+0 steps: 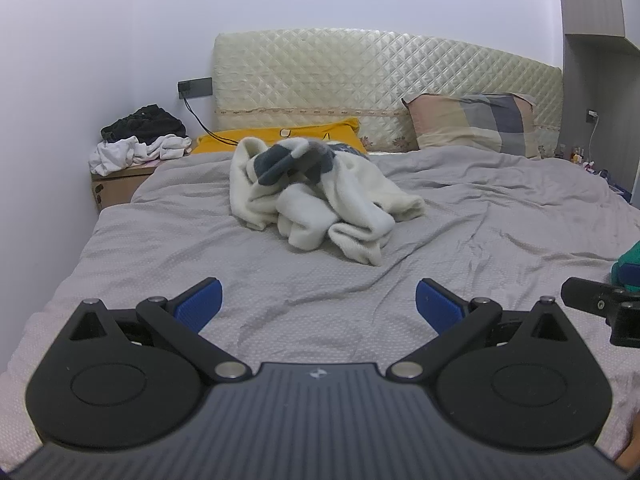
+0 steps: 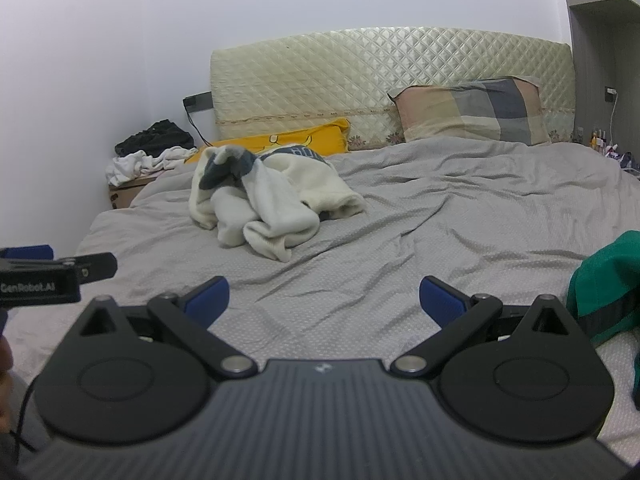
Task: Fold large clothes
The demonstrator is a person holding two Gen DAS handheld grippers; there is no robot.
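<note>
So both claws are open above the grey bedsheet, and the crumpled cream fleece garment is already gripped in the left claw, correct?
Not quite. The crumpled cream fleece garment is not gripped: it lies loose on the grey bedsheet, well ahead of the left claw, as the left wrist view shows. The rest holds: the left claw and the right claw are both open above the sheet.

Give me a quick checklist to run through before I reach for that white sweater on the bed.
1. Left gripper open, nothing held: ok.
2. Right gripper open, nothing held: ok.
3. White sweater spread flat: not ok, crumpled in a heap.
4. Grey bedsheet between the grippers and the sweater free of things: ok.
5. Green garment apart from the sweater: ok, at the right edge.
6. Sleeves and hem found: cannot tell.
</note>
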